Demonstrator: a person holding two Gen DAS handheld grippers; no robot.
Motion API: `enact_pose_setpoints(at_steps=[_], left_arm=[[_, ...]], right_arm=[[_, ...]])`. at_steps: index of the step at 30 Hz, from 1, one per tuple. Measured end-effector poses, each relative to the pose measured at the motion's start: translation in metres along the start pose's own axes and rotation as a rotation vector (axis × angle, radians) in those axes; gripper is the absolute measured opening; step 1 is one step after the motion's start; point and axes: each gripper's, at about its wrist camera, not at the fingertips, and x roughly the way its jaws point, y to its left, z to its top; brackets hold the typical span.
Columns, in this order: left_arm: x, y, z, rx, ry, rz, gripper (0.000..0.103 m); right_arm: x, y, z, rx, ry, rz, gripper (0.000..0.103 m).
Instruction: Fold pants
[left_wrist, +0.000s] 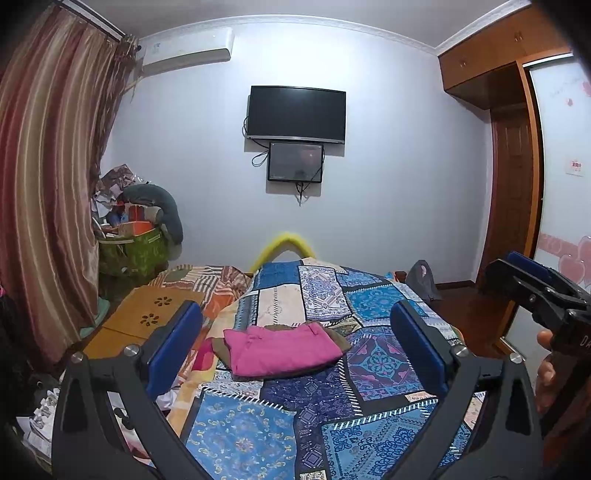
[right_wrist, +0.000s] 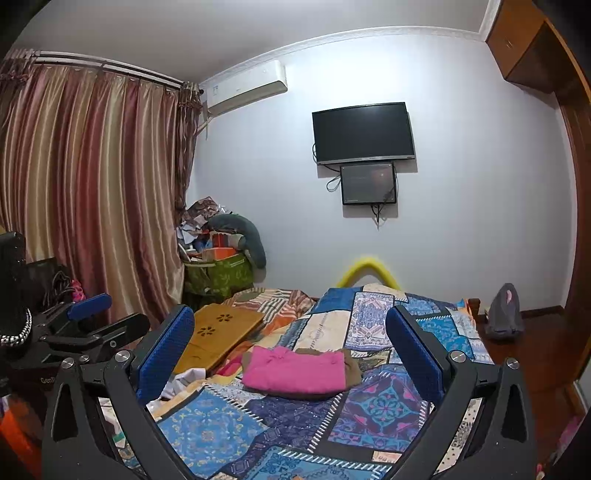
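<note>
A: Where are the pants?

B: The pink pants (left_wrist: 282, 349) lie in a compact folded bundle on the patchwork bed (left_wrist: 376, 373), apparently finished.

A: And the grippers?

B: Left gripper (left_wrist: 295, 345) and right gripper (right_wrist: 290, 354) hover above, jaws spread, holding nothing.

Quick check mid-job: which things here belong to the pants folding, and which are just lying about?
Job: pink pants, folded on the patchwork bedspread; left tool, open; right tool, open.

Lying about: wooden lap tray, green bag of clutter, grey bag.
</note>
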Motion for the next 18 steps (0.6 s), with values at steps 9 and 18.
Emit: enact_pose_setpoints(at_steps=[9,18], left_arm=[[-0.0002,-0.0034,0.0001,0.016,-0.005,-0.004,0.103],[-0.0006,-0.0048,0.0005,0.024,-0.004,-0.015,0.103]], right_arm=[[-0.0015,0.0012,0.0006,-0.004,-0.001,-0.011,0.103],[-0.0016,0.0012,0.0008,-0.004,0.001,-0.016,0.103]])
